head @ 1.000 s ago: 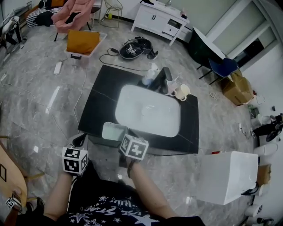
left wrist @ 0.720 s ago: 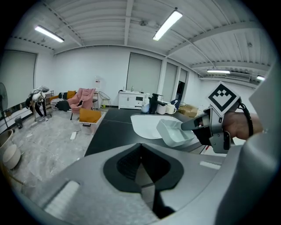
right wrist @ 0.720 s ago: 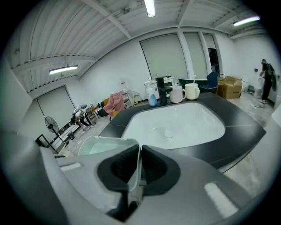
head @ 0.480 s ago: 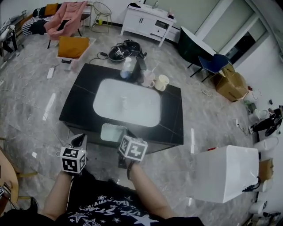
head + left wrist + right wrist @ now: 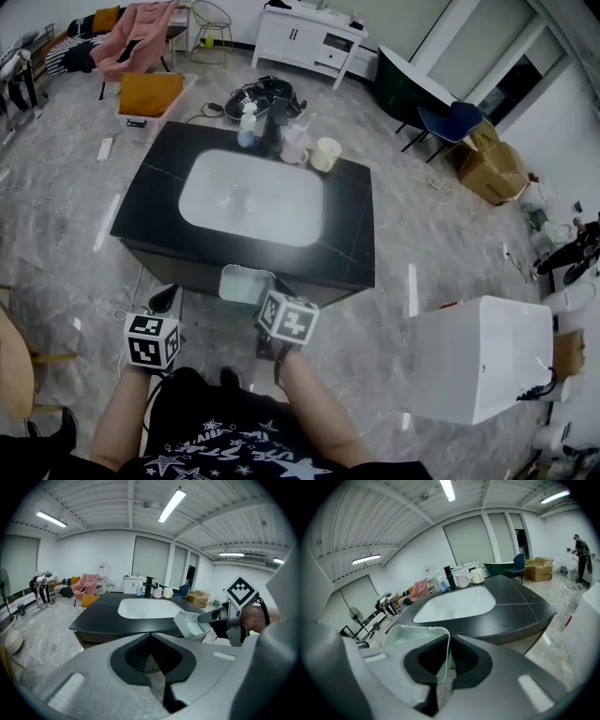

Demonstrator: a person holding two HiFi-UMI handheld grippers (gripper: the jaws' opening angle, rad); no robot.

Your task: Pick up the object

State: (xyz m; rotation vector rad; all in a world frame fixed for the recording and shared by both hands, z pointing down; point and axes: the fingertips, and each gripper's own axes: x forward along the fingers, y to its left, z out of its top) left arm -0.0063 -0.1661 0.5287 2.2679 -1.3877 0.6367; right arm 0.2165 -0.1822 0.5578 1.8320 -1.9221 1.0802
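Head view had both grippers down near the bottom of the frame, just off the near edge of a black counter (image 5: 347, 234) with a big white sink basin (image 5: 251, 197) sunk into it. The right gripper (image 5: 275, 289) was the busy one: it was clamped on the side wall of a pale, see-through plastic container (image 5: 240, 283), and that thing was up in the air, not sitting on anything, hanging right at the counter's near edge. Right gripper view backed that up nicely, the jaws were pinched nearly together with just the thin container (image 5: 417, 637) wall between them, open side of the tub facing up.

The left gripper (image 5: 164, 300) sat off to the left of it, apart from the container. In the left gripper view its jaws (image 5: 151, 637) were pressed together with nothing in them, and you could see the container (image 5: 190, 624) off to the right, held by the other claw (image 5: 202, 618).

Along the far edge of the counter there was a dark faucet (image 5: 272, 131), a bottle (image 5: 247, 127) and a couple of cups (image 5: 325, 153). A white boxy unit (image 5: 478, 361) stood on the floor to the right.
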